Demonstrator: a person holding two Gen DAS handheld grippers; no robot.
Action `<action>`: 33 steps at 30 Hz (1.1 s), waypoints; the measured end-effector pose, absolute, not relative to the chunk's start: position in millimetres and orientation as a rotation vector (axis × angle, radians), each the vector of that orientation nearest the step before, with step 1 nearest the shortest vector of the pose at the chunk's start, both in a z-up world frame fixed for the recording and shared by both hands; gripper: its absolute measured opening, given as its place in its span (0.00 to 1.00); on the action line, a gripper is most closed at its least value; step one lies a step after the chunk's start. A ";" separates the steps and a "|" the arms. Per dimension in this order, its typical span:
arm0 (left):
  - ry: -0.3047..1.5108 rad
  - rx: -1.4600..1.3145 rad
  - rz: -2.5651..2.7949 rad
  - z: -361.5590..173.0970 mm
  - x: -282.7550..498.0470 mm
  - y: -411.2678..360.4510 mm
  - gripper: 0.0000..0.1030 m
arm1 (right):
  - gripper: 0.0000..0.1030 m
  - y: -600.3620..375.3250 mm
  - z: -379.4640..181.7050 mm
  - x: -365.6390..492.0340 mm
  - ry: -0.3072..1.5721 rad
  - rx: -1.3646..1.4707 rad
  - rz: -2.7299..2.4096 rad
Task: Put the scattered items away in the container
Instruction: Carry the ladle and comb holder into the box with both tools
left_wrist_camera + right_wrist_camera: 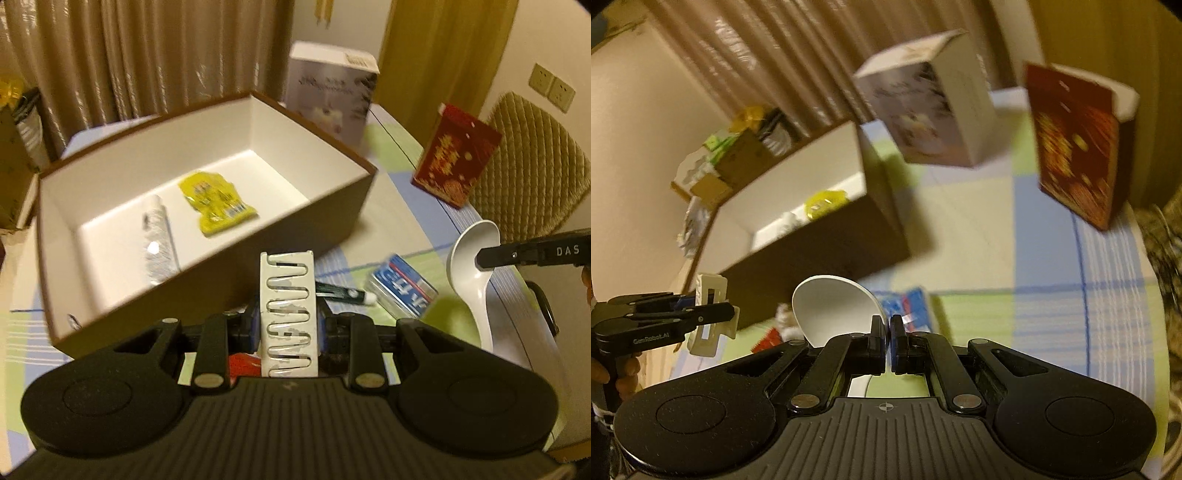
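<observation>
On a table (402, 218) under a pale cloth with green and blue checks: an open rectangular cardboard box (332, 199), brown outside and white inside. Lying on the box floor, side by side: a crinkled yellow foil packet (216, 201) and a white squeeze tube (159, 236).

Front and centre in the left wrist view: left gripper (289, 325), jaws clamped on a white flat plastic piece with a zigzag slot (289, 310), held upright just before the near wall of the box.

Off to the right: right gripper (888, 341), jaws closed tight on a white plastic spoon (834, 306), gripped at the neck where bowl meets handle, bowl tipped up and facing the box.

Loose on the cloth between the two grippers: a dark green pen-like stick with a white tip (343, 291) and a blue and white packet in clear wrap (402, 290). Beneath the left gripper, a small red item (243, 363), mostly hidden.

Standing upright farther back: a white carton with a printed picture (332, 99) and, to its right, a red box with gold lettering (454, 158). Beige curtains (147, 55) behind all of it.
</observation>
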State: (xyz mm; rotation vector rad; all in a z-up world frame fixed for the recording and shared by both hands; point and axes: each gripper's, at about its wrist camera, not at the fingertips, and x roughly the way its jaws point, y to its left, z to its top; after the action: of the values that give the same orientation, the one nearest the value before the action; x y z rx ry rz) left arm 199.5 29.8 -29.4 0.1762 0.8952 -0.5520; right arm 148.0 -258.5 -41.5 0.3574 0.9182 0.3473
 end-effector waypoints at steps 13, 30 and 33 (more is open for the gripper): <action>0.802 0.158 -0.499 2.9 225.6 59.1 0.23 | 0.05 -198.6 11.6 209.9 0.817 0.247 0.511; 0.740 0.118 -0.401 25.5 302.5 94.8 0.23 | 0.05 -113.0 64.6 310.5 0.651 0.195 0.606; 0.750 0.110 -0.382 19.9 316.3 98.9 0.23 | 0.05 -103.8 50.3 327.1 0.652 0.159 0.582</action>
State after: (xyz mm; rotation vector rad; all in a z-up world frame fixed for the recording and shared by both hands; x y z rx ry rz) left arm 316.3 98.9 19.9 0.1104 0.7500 -0.3824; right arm 327.1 -103.8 50.3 0.1591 0.6519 0.5816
